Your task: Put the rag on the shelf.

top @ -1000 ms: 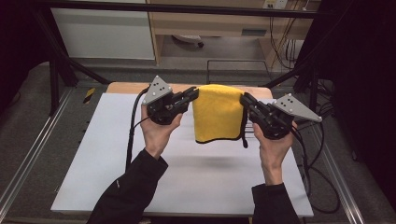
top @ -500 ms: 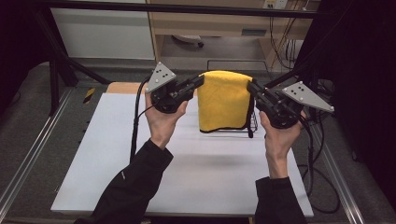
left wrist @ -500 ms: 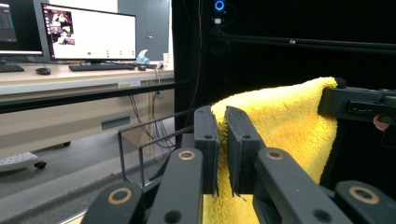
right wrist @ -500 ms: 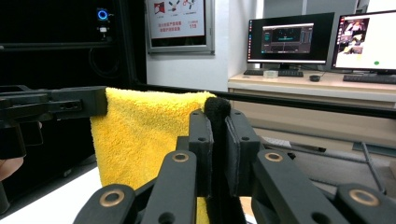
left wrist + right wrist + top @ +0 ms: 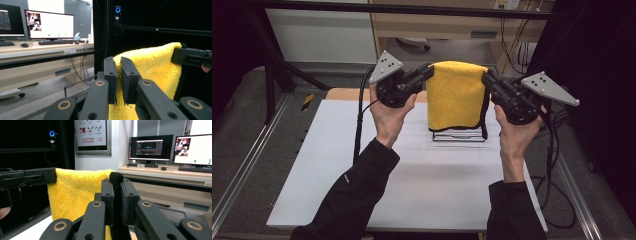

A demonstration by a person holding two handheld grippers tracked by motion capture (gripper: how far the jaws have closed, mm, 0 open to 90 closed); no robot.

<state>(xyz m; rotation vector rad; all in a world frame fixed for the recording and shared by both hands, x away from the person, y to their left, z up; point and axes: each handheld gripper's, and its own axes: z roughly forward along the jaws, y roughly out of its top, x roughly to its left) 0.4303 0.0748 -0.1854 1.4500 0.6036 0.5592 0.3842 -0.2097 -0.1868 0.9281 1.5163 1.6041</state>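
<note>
A yellow towel point(image 5: 456, 95) hangs folded between both grippers, above a black wire rack point(image 5: 459, 136) on the white table. My left gripper point(image 5: 430, 71) is shut on the towel's upper left corner. The right gripper point(image 5: 486, 77) is shut on the upper right corner, where a dark edge point(image 5: 484, 117) runs down the towel's side. In the left gripper view the jaws point(image 5: 119, 67) pinch yellow pile point(image 5: 155, 67), with the right gripper's tip point(image 5: 190, 57) on the far corner. The right gripper view has its jaws point(image 5: 116, 185) closed on a black fuzzy edge point(image 5: 115, 178), the towel point(image 5: 75, 192) stretching left.
The white table top point(image 5: 362, 165) lies below, with a wooden strip point(image 5: 343, 94) at its far edge. Cables point(image 5: 552, 165) trail off the right side. Metal rails point(image 5: 247, 165) run along the left. Desks with monitors point(image 5: 150, 147) stand around the table.
Both hands have risen and carried the towel up with them. The wire rack under the towel has come into sight.
</note>
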